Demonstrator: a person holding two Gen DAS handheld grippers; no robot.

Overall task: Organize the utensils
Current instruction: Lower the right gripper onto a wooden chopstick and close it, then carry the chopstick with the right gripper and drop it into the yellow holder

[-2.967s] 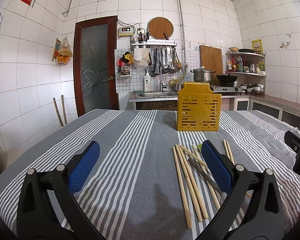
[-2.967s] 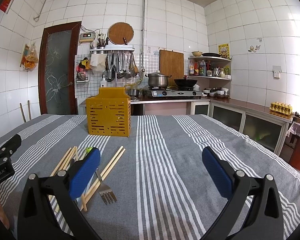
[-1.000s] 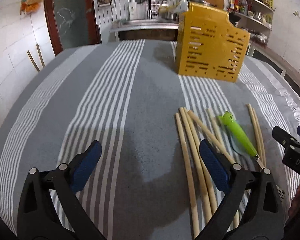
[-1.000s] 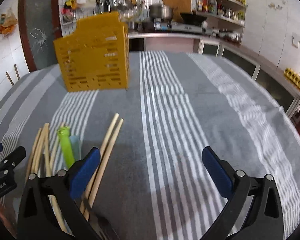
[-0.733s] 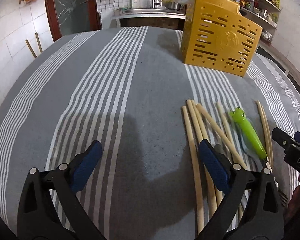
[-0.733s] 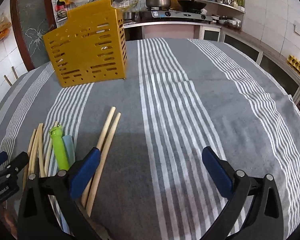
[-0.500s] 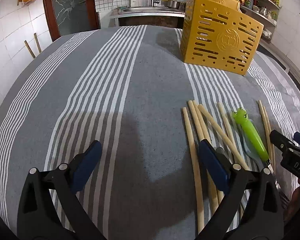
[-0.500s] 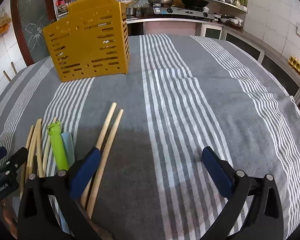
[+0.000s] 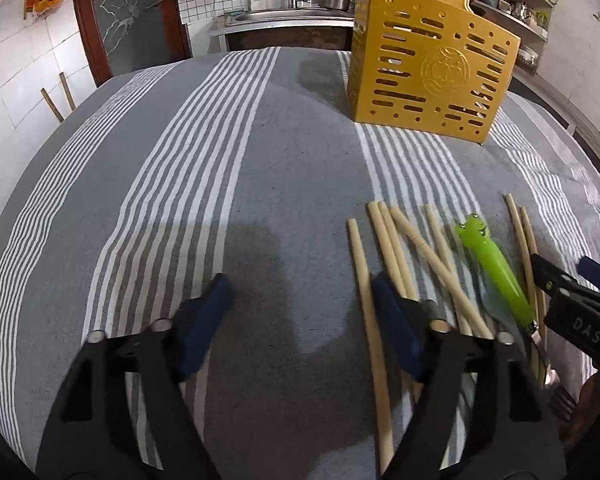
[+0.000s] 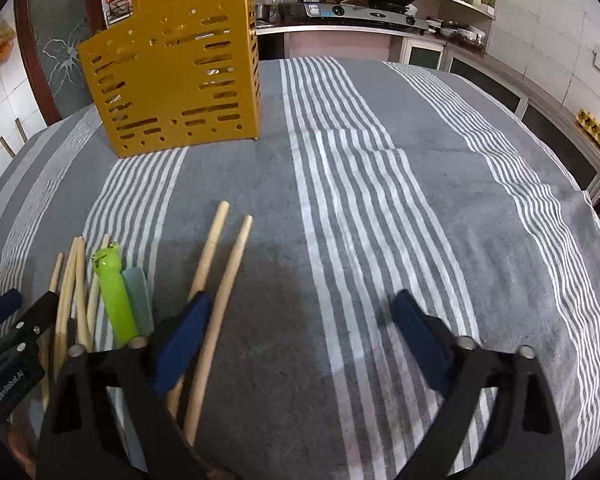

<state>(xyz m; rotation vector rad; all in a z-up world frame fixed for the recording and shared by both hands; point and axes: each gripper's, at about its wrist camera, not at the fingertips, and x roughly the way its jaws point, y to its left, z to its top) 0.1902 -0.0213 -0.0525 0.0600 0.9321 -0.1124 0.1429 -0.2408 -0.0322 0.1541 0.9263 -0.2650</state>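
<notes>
The chopsticks (image 9: 384, 248) lie loose at the lower right of the left view, beside a green-handled fork (image 9: 496, 268) on the striped desk (image 9: 220, 200); the yellow holder (image 9: 428, 72) stands upper right. The left claw (image 9: 300, 320) and right claw (image 10: 300, 340) have just been closing, both still released, with nothing between them. Risk: the claws could clench on bare cloth beside the sticks, or scatter the crossed sticks.
</notes>
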